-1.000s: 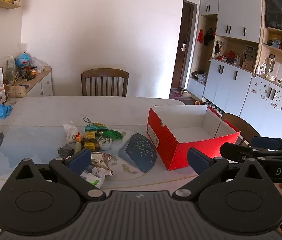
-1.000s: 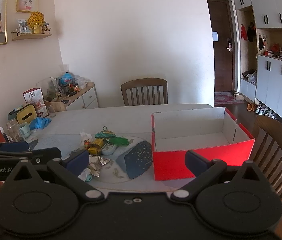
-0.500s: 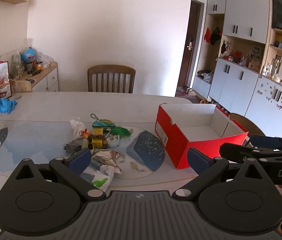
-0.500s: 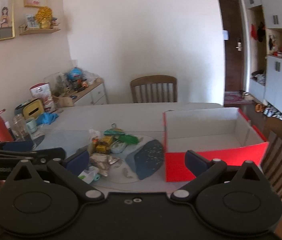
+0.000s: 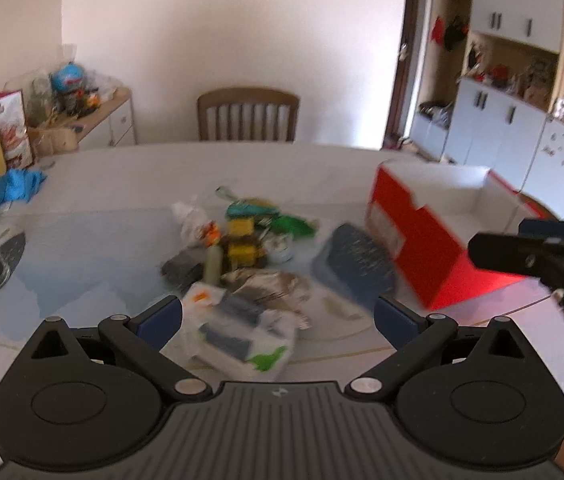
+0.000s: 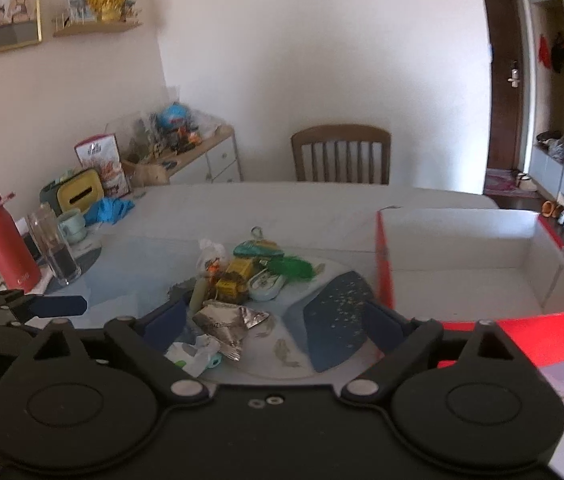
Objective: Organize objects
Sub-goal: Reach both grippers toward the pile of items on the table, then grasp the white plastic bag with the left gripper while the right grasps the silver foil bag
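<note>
Pale table (image 6: 322, 204) — clutter beside red box (image 6: 522, 320); both claws (image 5: 278, 316) (image 6: 274, 320) spread, holding nothing.

You see a matt cardboard box (image 6: 482, 268), red outside, white within; crinkled shiny foil (image 6: 228, 320); a glossy pale tabletop (image 6: 282, 204); a wooden chair (image 6: 341, 154).
</note>
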### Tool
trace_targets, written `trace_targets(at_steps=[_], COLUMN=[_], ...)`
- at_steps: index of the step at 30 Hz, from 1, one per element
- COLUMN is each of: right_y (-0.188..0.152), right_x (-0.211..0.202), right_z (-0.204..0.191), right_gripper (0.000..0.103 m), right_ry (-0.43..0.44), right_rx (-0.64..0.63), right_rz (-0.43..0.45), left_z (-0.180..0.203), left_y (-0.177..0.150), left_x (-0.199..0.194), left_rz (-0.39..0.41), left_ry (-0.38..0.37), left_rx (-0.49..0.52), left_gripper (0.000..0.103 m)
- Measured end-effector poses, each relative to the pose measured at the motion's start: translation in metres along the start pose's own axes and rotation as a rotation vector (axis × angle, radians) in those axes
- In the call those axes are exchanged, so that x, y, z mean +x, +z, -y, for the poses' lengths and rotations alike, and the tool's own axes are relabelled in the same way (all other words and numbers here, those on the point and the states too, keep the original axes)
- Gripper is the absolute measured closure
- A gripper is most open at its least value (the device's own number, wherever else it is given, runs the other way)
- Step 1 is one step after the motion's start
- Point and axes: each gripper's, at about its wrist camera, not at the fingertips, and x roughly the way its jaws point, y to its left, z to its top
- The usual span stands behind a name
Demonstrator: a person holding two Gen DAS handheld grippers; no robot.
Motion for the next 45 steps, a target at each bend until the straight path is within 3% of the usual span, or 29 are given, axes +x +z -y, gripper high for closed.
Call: trace_targets(at_steps=[12,24,36,45], right_y=[0.008,0.013,0.002,-0.001], right_x=[0.089,0.167,0.224,0.238], right_z=[-0.016,-0.032,-0.042,-0.040], right_gripper=[0.013,0.015,0.022,0.029], right_ry=[0.036,0.023,0.024,0.048], right_rx=[0.030,0.063,0.114,0.176], right_rz=[-0.143,-0.262,-0.436,-0.497], left_z=[-0.039,-0.057,-0.061,-0.064], left_y=[-0.008,-0.010,-0.014,-0.015], left_x=[0.073,0.120,0.143,0.151], left_rz=[-0.159,-0.287,-0.330,-0.358], left_ry=[0.007,-0.100,-0.198,-0.229], left_rx=[-0.002,-0.040,-0.023,-0.014], left_gripper=[0.001,0.001,0.001,0.018])
